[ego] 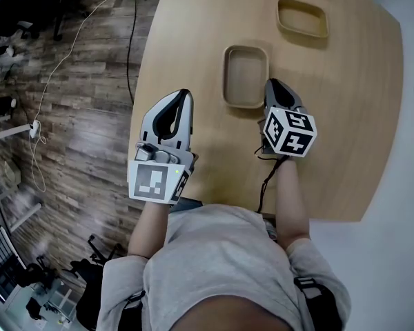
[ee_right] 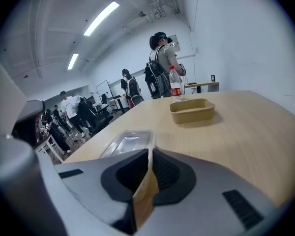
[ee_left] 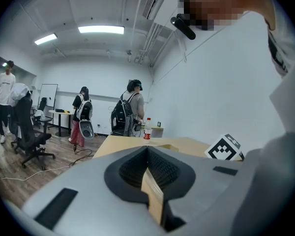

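— Two claws, both pressed together on nothing?
— Yes; the right claw [ego: 273, 85] sits just beside the near tray [ego: 227, 74], which lies at its eleven o'clock on the tabletop [ego: 345, 116]. The left claw [ego: 183, 95] hangs apart.
— Handling?
— Probably light, thin, bendy; pinch its rim.

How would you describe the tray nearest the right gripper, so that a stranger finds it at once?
Start at the light wooden table. The nearer tray sits just beside the tip of the right gripper. It lies lengthwise and seemingly under a clear lid, whereas the other tray lies farther away, crosswise and open.
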Available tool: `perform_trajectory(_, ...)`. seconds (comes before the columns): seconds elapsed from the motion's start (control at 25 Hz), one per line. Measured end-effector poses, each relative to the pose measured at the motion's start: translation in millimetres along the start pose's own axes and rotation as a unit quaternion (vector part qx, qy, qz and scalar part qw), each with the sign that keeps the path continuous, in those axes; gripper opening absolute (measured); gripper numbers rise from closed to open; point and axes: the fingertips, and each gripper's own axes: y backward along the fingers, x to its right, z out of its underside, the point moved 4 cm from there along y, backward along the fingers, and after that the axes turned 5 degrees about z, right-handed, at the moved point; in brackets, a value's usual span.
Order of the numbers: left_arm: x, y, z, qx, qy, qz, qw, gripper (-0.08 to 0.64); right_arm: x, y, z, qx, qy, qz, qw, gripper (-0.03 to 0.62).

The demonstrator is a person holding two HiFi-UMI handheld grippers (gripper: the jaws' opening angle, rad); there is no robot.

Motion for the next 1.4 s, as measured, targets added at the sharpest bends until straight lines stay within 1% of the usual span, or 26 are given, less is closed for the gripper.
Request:
perform_trajectory(0.16,-0.4,1.5,3.7,0.0,0.001,-0.002,1.0,0.015,-0.6,-1.7,2.3,0.003,-0.009,-0.003,1.0,0.017)
perform_trajectory(0.28,-0.7,2.8,4.4,0.0,0.001,-0.005,1.0,0.015,-1.8,-5.4,7.5,-0.01,-0.006,-0.008,1.0,0.062)
perform_trajectory(0.32,-0.9,3.5,4.6,0.001,0.001,-0.006,1.0,0.015,-1.7,-6.1,9.1,-0.013,-0.006,-0.008,1.0,0.064)
perform_trajectory(0.52,-2.3,7.7,4.3,0.003,0.002,-0.012,0.9999,0.015,1.4,-7.0,9.8,-0.017,-0.006,0.008,1.0,0.063)
perform_trajectory(0.68,-2.8,11.6,4.8,0.005,0.003,-0.016,0.9999,0.015,-0.1,-8.7,9.8,-0.013,-0.015,0.012,1.0,0.034)
perform_trajectory(0.8,-6.6,16.8,1.1,0.009,0.002,-0.021,0.9997,0.015,-4.2,-9.3,5.8,-0.009,-0.016,0.018,1.0,0.023)
perform_trajectory(1.08,-14.5,34.0,-4.7,0.02,0.003,-0.032,0.9993,0.015,-14.7,-0.2,-2.5,0.005,-0.03,0.015,0.999,0.021)
perform_trajectory(1.4,-10.3,57.2,-12.1,0.04,-0.007,-0.027,0.9988,0.015,-22.2,24.9,-7.8,0.031,-0.033,0.023,0.999,0.021)
